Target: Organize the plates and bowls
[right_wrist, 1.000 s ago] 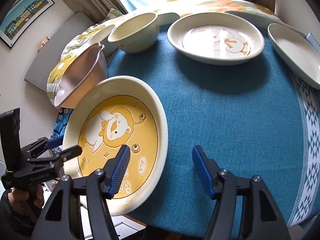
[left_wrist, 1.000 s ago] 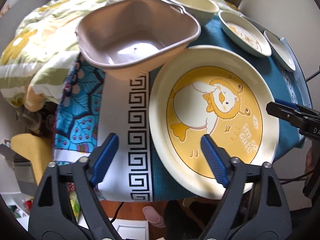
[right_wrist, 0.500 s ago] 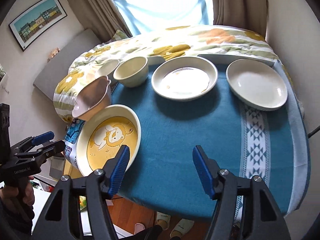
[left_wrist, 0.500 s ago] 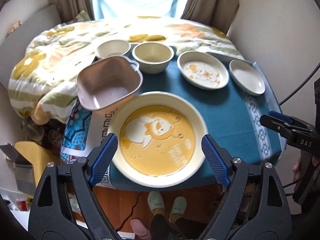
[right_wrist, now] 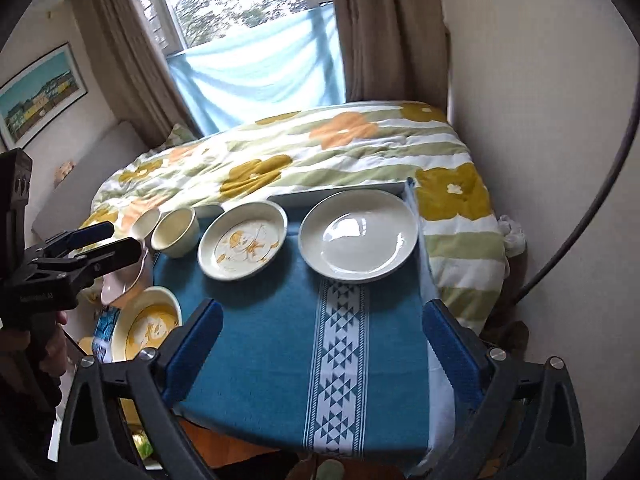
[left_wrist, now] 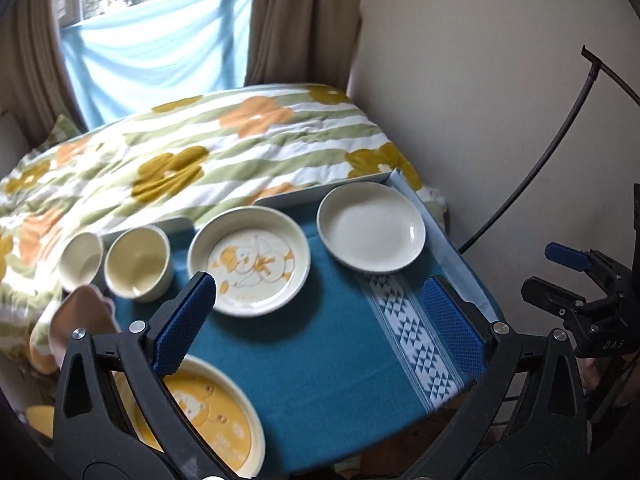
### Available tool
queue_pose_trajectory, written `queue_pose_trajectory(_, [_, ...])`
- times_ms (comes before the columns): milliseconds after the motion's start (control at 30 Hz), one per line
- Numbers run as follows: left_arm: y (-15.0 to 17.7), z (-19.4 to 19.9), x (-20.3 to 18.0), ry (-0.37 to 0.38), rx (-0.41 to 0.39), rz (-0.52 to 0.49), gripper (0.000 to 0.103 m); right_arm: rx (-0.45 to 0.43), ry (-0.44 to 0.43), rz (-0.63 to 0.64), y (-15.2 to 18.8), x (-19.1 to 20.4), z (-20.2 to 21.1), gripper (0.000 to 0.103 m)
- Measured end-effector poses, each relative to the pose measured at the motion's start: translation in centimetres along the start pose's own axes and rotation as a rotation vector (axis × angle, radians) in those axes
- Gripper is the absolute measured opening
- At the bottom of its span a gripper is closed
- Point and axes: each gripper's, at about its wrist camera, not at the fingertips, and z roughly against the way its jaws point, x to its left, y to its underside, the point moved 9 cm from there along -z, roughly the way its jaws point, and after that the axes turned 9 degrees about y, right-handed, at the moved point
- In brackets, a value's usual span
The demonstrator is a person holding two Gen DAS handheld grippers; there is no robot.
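- Plates and bowls sit on a small table under a blue cloth (right_wrist: 260, 360), and none is stacked yet.
- Far left, a pink bowl (right_wrist: 128, 276) sits at the table's edge, with a big yellow cartoon plate (left_wrist: 216, 420) just in front of it.
- Along the back, from left to right, stand a small cup bowl (left_wrist: 80, 260), a cream bowl (left_wrist: 138, 262), a plate with a yellow picture (left_wrist: 250, 258) and a plain white plate (right_wrist: 358, 236).
- My guess is the yellow cartoon plate is nearest the left claw (left_wrist: 320, 324), low and to its left.
- The left claw is opening wide, with nothing between its blue pads.
- The right claw (right_wrist: 324, 352) is opening wide too, and holds nothing.
- The plain white plate lies straight ahead of the right claw, so that hand is nearer to it.
- Behind the table is a bed with a flowery blanket (right_wrist: 320, 148), then a window with brown curtains (right_wrist: 384, 32).
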Motion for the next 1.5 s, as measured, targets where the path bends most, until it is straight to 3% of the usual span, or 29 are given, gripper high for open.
queue_pose_trajectory(67, [-1.8,-2.8,-0.5,0.058,0.045,-0.026,0.103,-0.004,0.055,-0.042,-0.7,-1.6,-0.9,0.099])
queue_pose_trajectory(200, [-4.5,-8.1,-0.9,0.145,0.131,-0.089,0.103,0.071,0.039,-0.157,-1.2,-3.1,-4.4,0.099])
queue_pose_trajectory(267, [-5.2,-11.0,-0.9,0.167,0.177,-0.115,0.103,0.121,0.067,-0.212,-1.0,-3.9,-6.7,0.099])
queue_pose_trajectory(400, [-5.7,-17.3,0.6,0.222,0.287,-0.133,0.101,0.202,0.043,-0.334,0.1,-4.2,-11.2,0.099])
queue_pose_trajectory(500, [-5.1,-22.1,2.0,0.257,0.380,-0.138,0.088,0.241,0.016,-0.439,1.1,-4.0,-14.3,0.098])
queue_pose_trajectory(667, [-2.4,-28.1,3.7,0.330,0.512,-0.109,0.055,0.300,-0.004,-0.580,2.8,-3.7,-18.6,0.066])
queue_pose_trajectory(700, [-2.1,-28.7,3.8,0.340,0.523,-0.109,0.054,0.304,0.002,-0.587,2.9,-3.6,-19.1,0.063])
queue_pose_trajectory(800, [-1.7,-30.1,4.0,0.357,0.540,-0.113,0.052,0.303,0.022,-0.593,2.9,-3.5,-20.3,0.057])
queue_pose_trajectory(1033, [-2.6,-31.1,4.0,0.374,0.524,-0.139,0.033,0.278,0.055,-0.622,2.2,-4.3,-21.7,0.033])
queue_pose_trajectory(1233, [-2.8,-31.4,3.8,0.366,0.505,-0.169,0.019,0.274,0.071,-0.629,2.3,-4.6,-22.1,0.020])
queue_pose_trajectory(1500, [-2.5,-31.7,3.8,0.323,0.506,-0.193,0.019,0.274,0.075,-0.619,2.4,-4.8,-22.2,0.017])
